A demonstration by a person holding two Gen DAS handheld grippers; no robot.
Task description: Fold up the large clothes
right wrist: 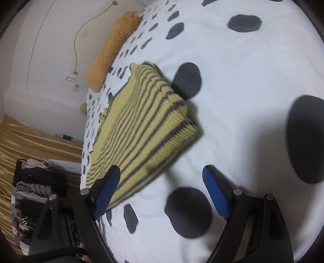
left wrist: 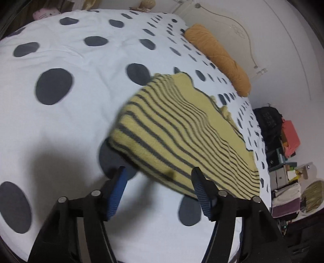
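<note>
Bedspread (left wrist: 85,125): white with dark grey spots, stretched over the whole bed and filling most of both wrist views.
Pink plush toy (left wrist: 45,13): at the far edge of the bed, about 11 o'clock in the left wrist view.
Left tool (left wrist: 159,172): jaws apart, blue ribbed pads facing each other, nothing pinched between them. Its right finger stands in front of the near hem of the sweater; whether it touches the cloth I cannot tell. The left finger stands over bare bedspread.
Striped sweater (left wrist: 182,131): yellow knit with thin grey stripes, folded into a thick, roughly rectangular stack lying flat on the bed. It sits just past the left tool, from centre toward 3 o'clock in that view, close to the bed's edge. The picture is somewhat blurred here.
Orange bolster (left wrist: 218,54): a long mustard-orange roll at the bed's edge against the pale wall, about 1 o'clock, beyond the sweater and apart from it.
Clutter by the bed (left wrist: 283,153): bags and boxes on the floor, at 3 to 4 o'clock.
Right tool (right wrist: 160,175): jaws spread wide and gripping nothing. Its left finger overlaps the sweater's near corner in the view, its right finger over spotted bedspread.
Laundry basket (right wrist: 32,192): dark, stuffed with clothes, at 8 o'clock in the right wrist view beside the bed.
</note>
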